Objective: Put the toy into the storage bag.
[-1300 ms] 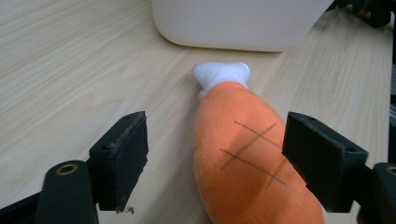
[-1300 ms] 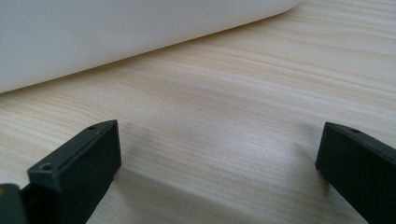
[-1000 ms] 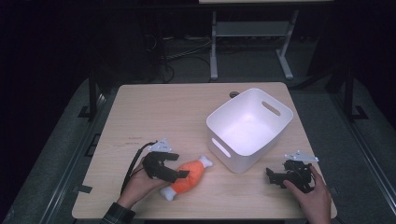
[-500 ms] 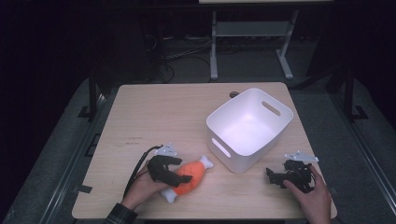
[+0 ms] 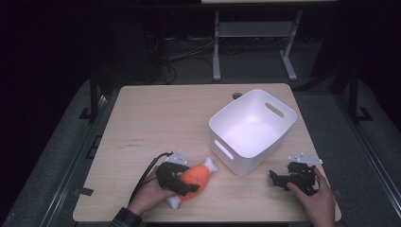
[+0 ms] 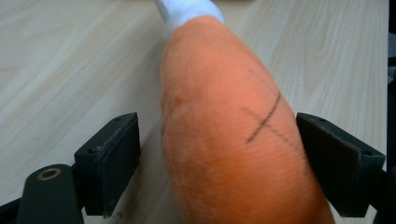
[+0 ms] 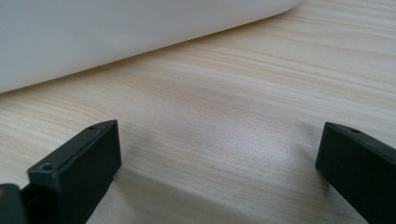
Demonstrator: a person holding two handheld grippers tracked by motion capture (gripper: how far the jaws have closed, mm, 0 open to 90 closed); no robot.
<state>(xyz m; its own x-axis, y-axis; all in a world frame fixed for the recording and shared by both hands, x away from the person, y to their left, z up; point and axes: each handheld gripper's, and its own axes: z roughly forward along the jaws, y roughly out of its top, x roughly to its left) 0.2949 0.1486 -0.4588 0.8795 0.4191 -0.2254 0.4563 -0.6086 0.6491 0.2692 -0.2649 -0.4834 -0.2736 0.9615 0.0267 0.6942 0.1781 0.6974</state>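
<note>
Dark floor and a metal stand point(image 5: 253, 42) lie beyond the pale wooden counter point(image 5: 156, 118) where you work. Your left tool point(image 5: 182, 182) sits at the counter's near edge with its jaws spread on either side of an orange plush drumstick point(image 5: 196, 177). In the left gripper view the right jaw touches the toy's flank, while a gap of bare wood shows between the left jaw and the toy, so it is straddled rather than squeezed. The drumstick point(image 6: 229, 126) lies flat on the counter, a thin dark cross stitched on its side, its white bone ends pointing toward and away from you. Just beside its far end stands a white plastic bin point(image 5: 253, 130) with slot handles. Your right tool point(image 5: 279, 179) rests on the counter near the bin's right corner, jaws wide apart over bare wood, with the bin wall point(image 7: 116, 32) just ahead of it.
</note>
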